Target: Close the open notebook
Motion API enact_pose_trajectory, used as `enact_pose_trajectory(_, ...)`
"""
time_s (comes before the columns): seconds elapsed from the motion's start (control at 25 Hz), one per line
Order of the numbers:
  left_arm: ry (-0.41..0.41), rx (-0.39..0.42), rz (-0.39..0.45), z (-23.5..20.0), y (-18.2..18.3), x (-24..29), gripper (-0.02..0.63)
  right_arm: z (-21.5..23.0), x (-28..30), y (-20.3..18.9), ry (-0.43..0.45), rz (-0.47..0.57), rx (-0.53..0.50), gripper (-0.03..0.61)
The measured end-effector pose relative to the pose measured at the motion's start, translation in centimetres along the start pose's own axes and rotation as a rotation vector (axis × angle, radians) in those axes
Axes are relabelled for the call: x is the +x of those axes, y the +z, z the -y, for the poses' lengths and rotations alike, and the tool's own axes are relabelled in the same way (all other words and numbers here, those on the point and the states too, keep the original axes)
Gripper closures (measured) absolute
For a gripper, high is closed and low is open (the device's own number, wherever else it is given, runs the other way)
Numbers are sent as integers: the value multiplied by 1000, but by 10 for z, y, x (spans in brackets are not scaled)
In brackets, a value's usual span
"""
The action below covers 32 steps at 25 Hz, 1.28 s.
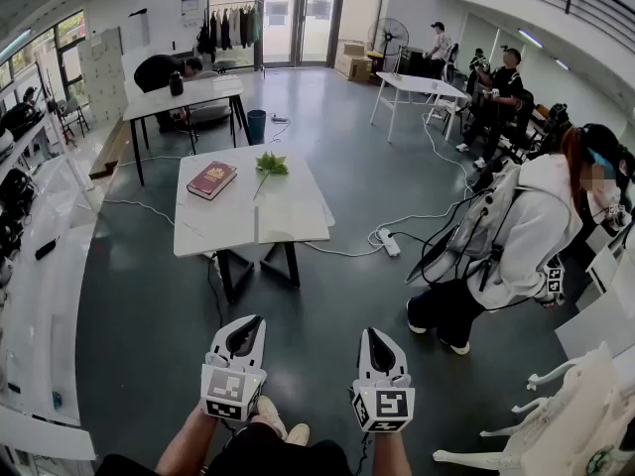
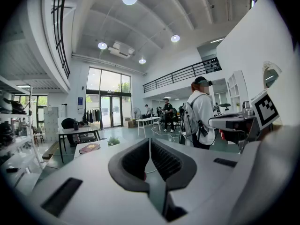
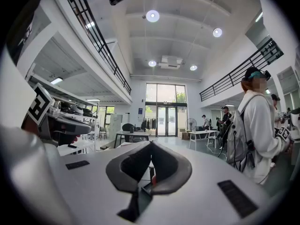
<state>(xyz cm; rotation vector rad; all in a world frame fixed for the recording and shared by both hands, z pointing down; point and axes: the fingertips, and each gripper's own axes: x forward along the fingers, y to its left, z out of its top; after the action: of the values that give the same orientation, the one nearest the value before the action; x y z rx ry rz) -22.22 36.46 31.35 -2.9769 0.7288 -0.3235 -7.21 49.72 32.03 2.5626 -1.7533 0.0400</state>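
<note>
As you stand well back from the white table (image 1: pixel 248 228), both grippers sit low in front of you, each clenched on nothing. The left gripper (image 1: pixel 244 333) has its 2 jaws pressed together, and the right gripper (image 1: pixel 376 343) matches it, its pads meeting with no object between them. The maroon notebook (image 1: pixel 211 179) lies on the table's far left part, its cover shut and a gold emblem facing up, well apart from both grippers. Just to its right rests 1 green leafy sprig (image 1: pixel 270 163). A white power strip (image 1: pixel 388 242) lies on the grey floor right of the table. A person in a white hoodie (image 1: pixel 531 231) with a backpack stands farther right.
</note>
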Motion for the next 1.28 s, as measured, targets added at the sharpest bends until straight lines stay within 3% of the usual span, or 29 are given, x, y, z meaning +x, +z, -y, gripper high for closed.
enact_pose_trajectory(0.4,0,10,2,22,5,-8,583,9,-17,2,-1,0,24,561)
enact_pose_trajectory(0.76,-28,25,3,31,7,26,583,32,-1,-7,-23,-9,8,561)
enact_pose_trajectory(1.0,-33,25,1,15,8,73,583,46,40,-16,-25,-28,22,561)
enact_pose_trajectory(1.28,-55,20,-29,-26,12,174,583,76,143,-22,-26,-60,30,561)
